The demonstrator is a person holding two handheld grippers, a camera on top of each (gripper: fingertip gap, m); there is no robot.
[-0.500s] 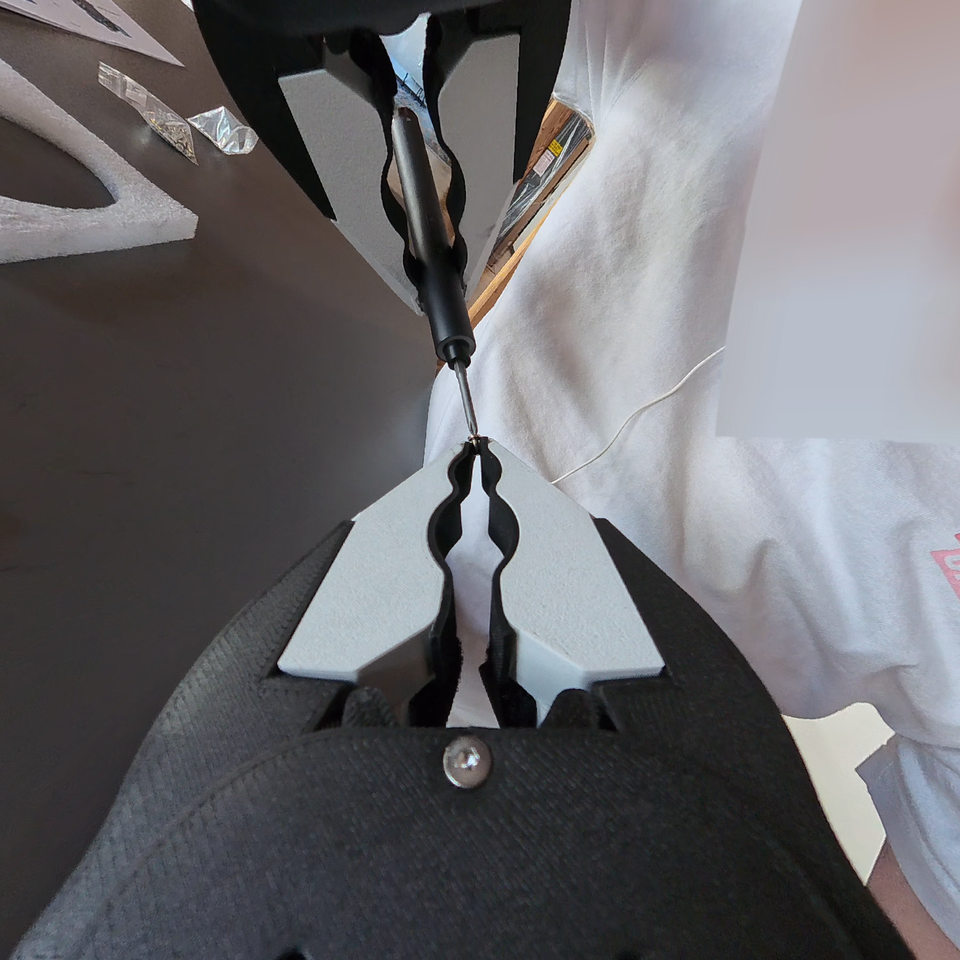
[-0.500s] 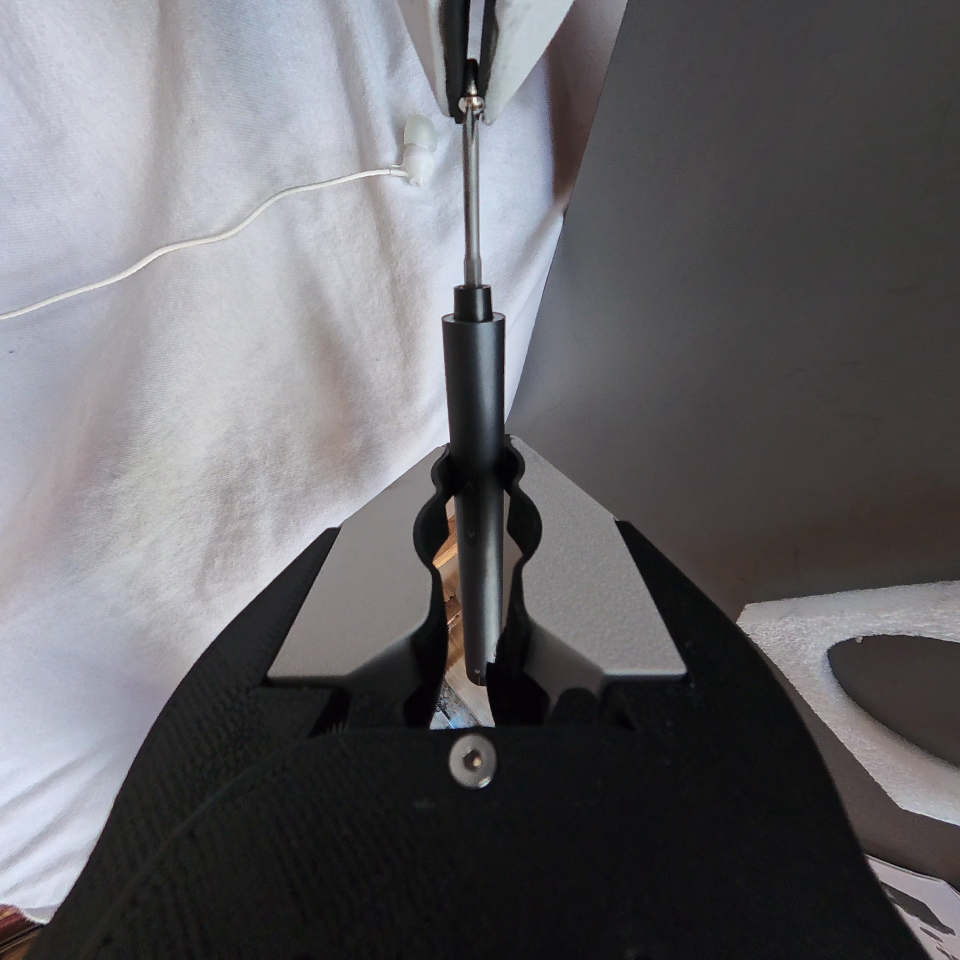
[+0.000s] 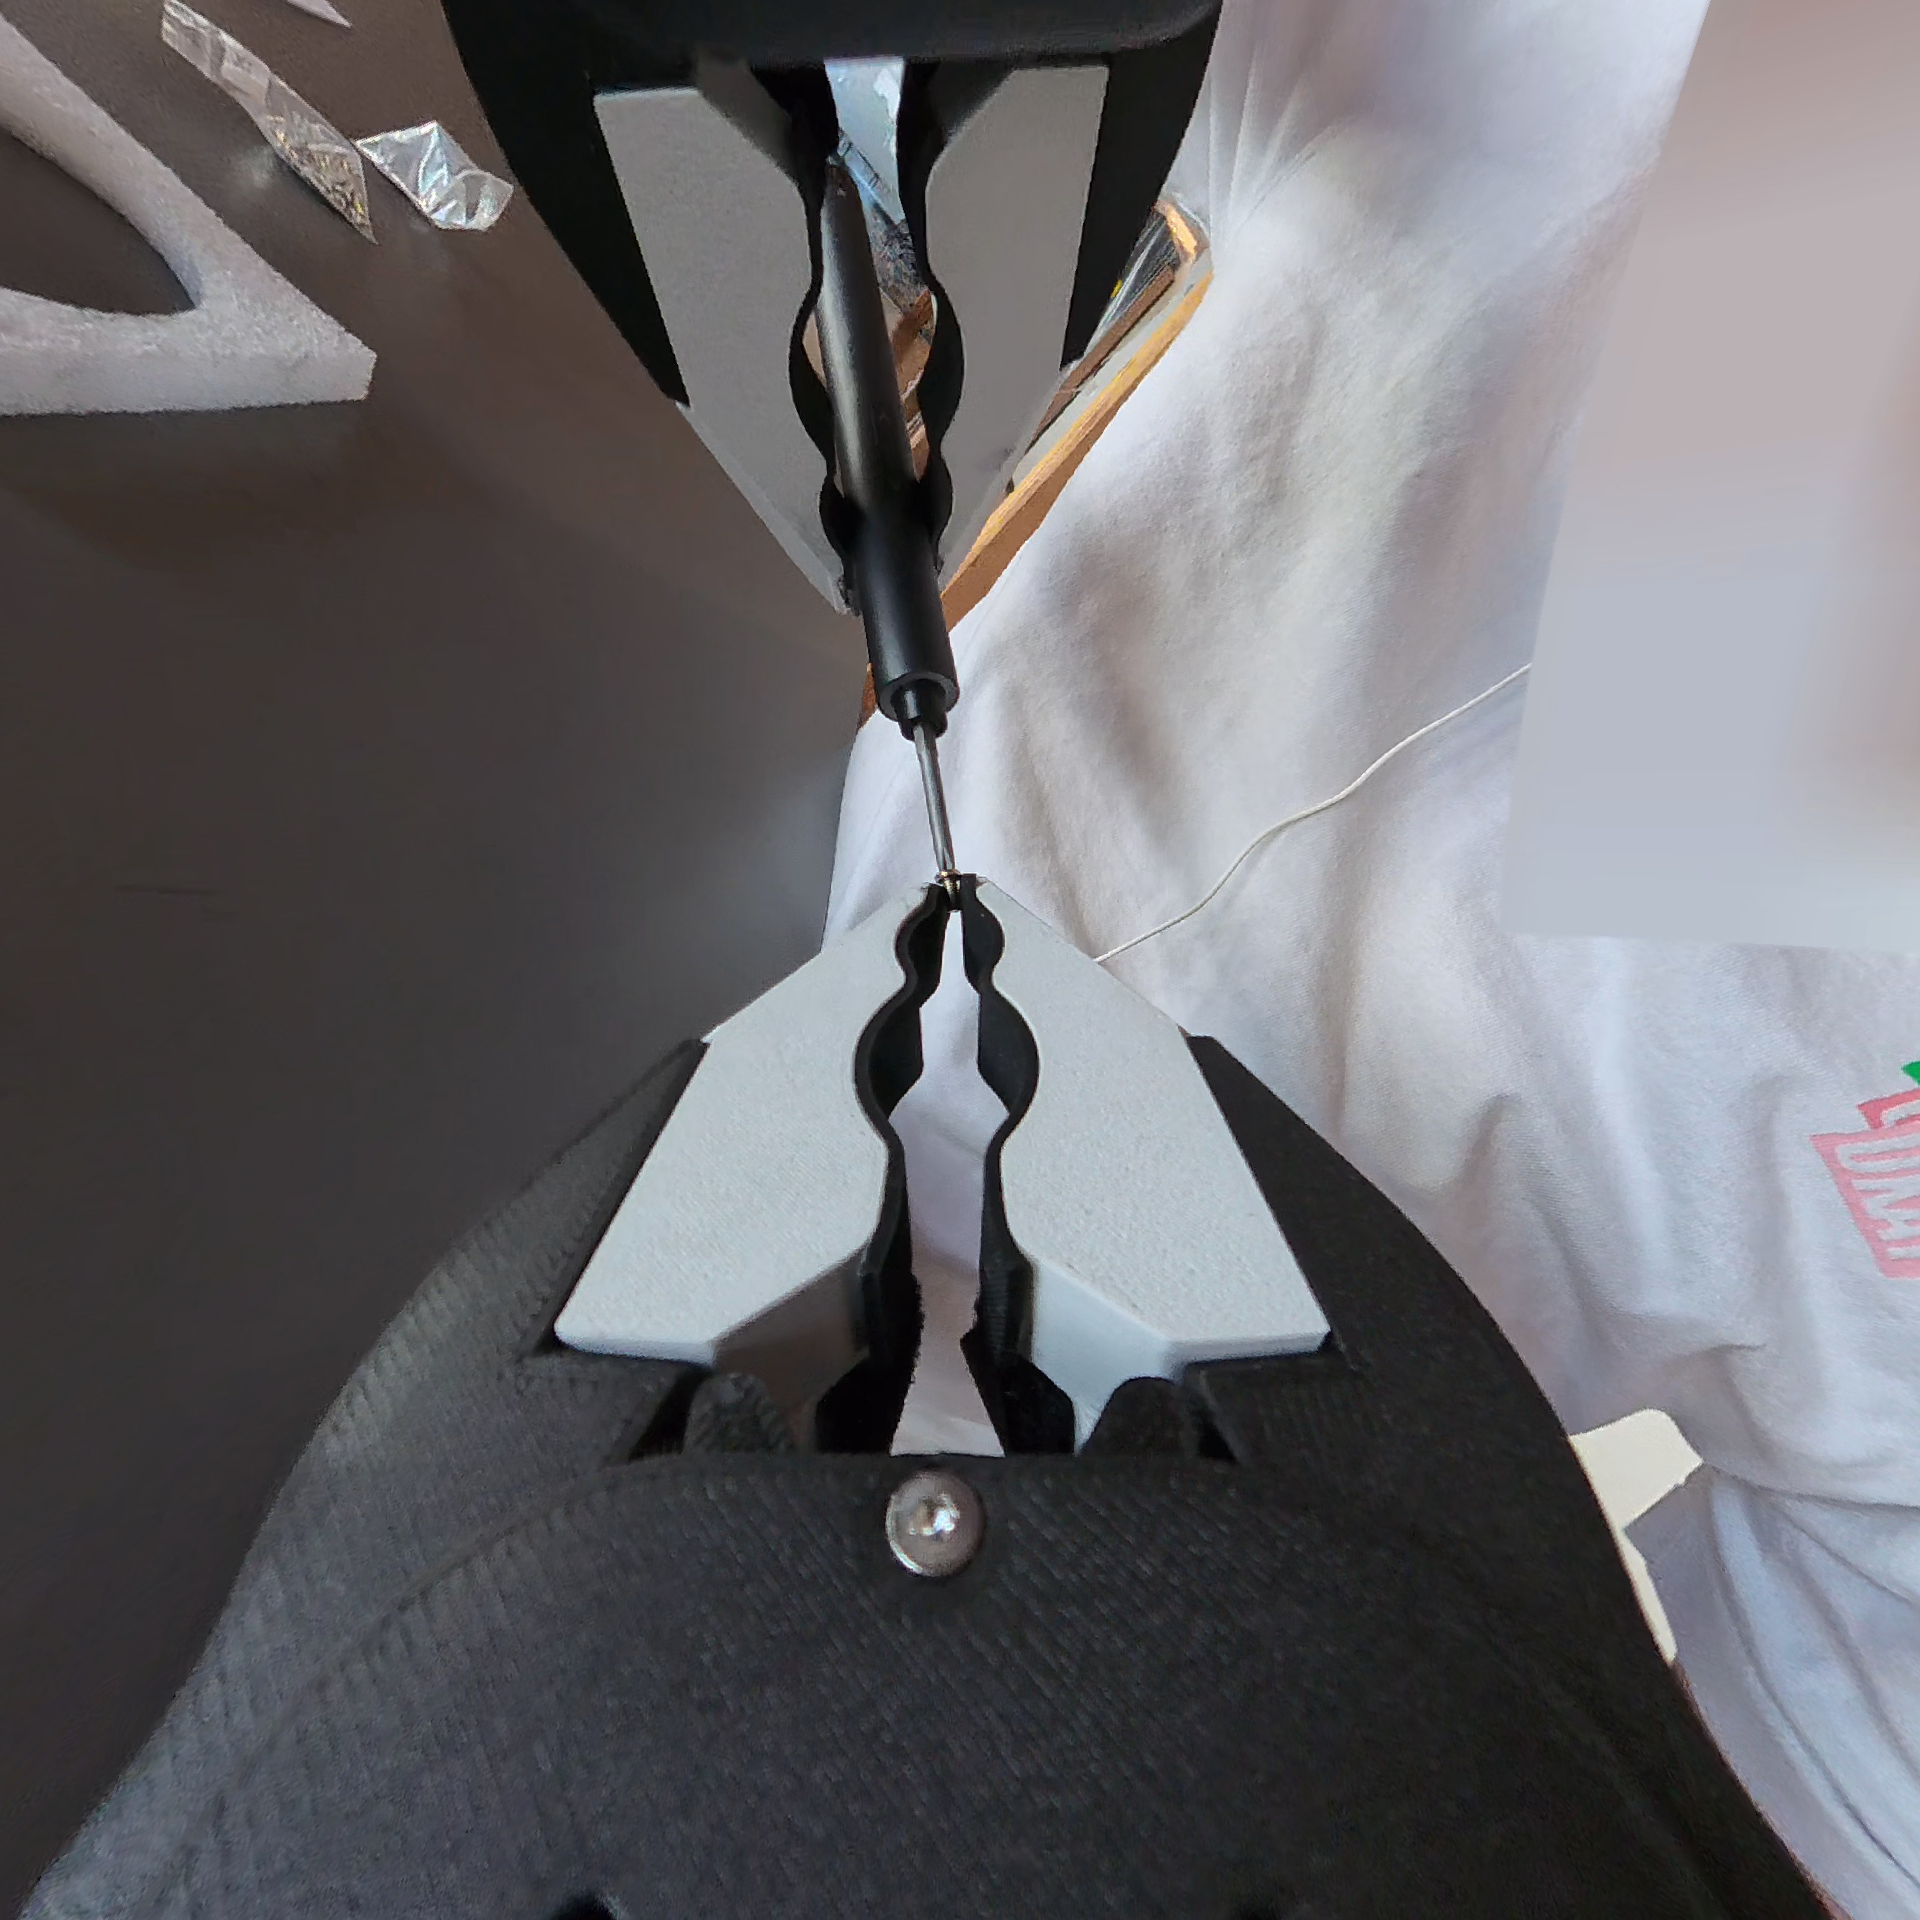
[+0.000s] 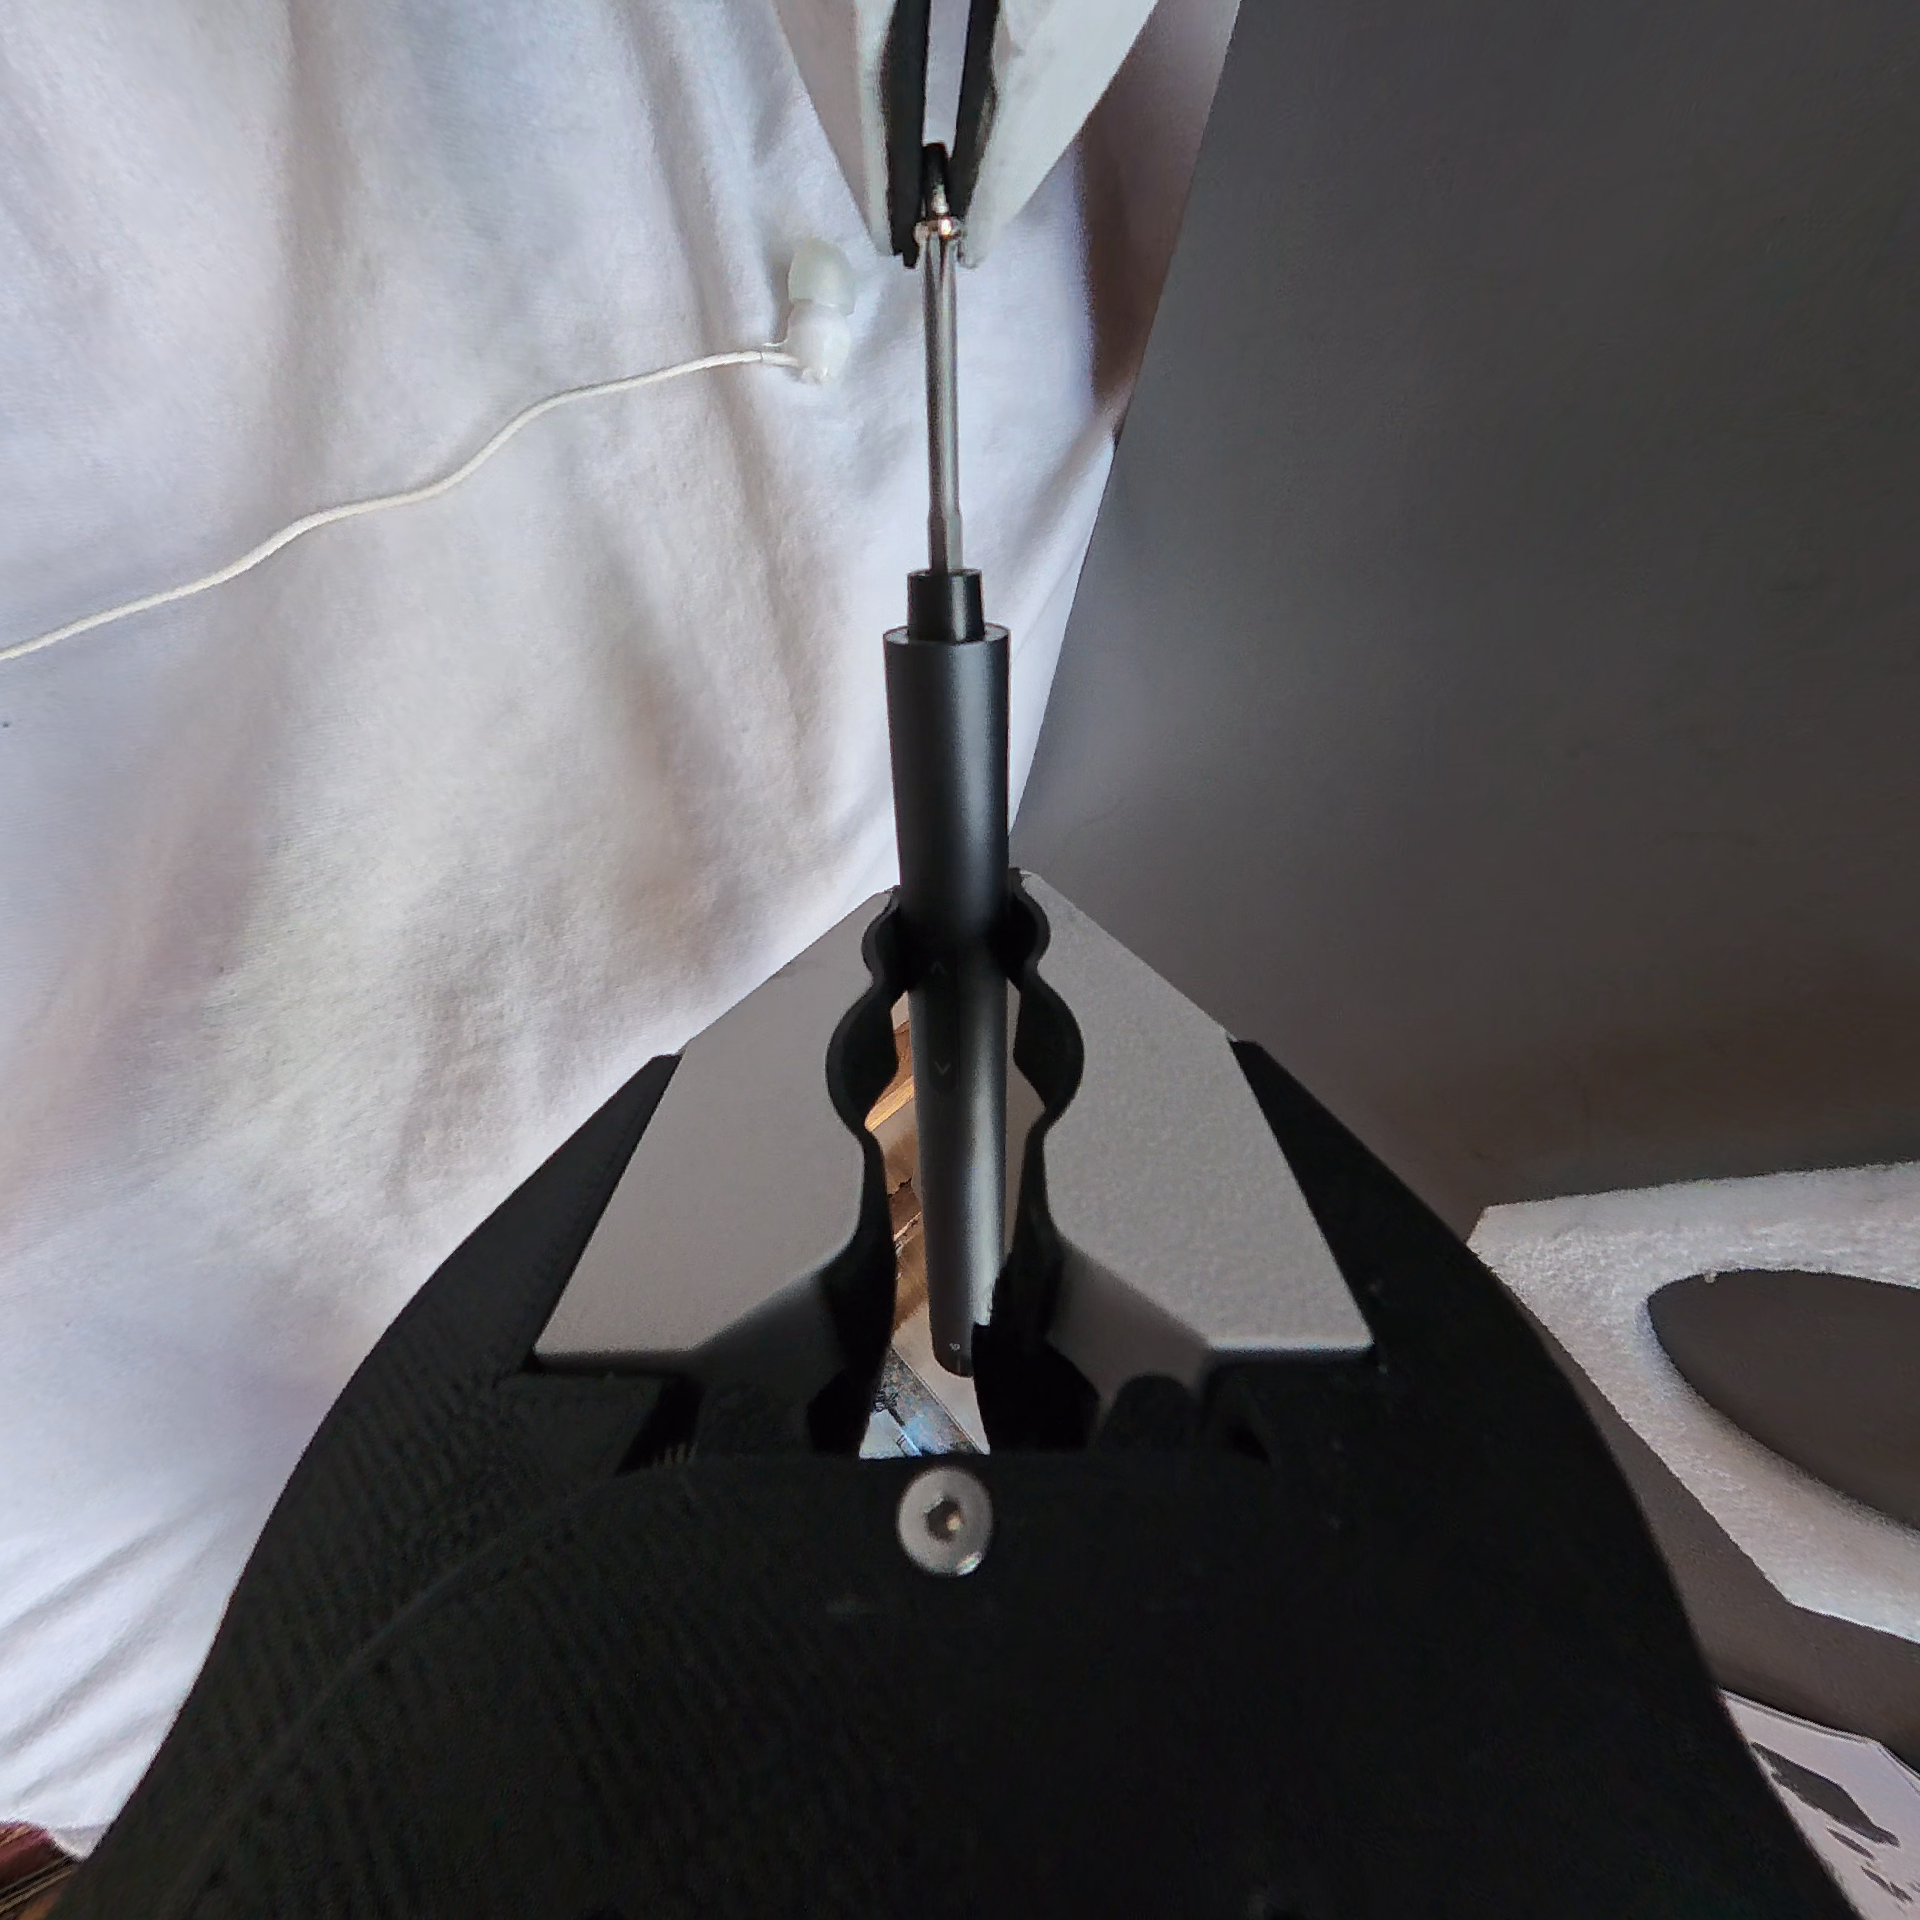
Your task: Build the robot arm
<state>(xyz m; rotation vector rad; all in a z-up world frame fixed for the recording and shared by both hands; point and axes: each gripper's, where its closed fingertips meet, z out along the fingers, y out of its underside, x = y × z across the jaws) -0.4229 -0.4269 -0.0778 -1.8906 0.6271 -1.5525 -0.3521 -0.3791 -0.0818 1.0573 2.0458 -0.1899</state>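
Matt dark metal on the screwdriver handle (image 4: pixel 951 831), bright polished steel on its shaft (image 4: pixel 943 416). Coarse woven-textured black plastic on the right gripper (image 4: pixel 954 914), matt grey jaws. Soft white cloth shirt (image 4: pixel 416 831); grainy white foam (image 3: pixel 156 343); smooth dark worktop (image 3: pixel 416 727).

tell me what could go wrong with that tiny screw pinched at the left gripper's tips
1. The screw is held only at the very tips of the left gripper, so a push from the screwdriver bit could pop it out.
2. The right gripper clamps the smooth handle, which might slip or tilt off the screw head.
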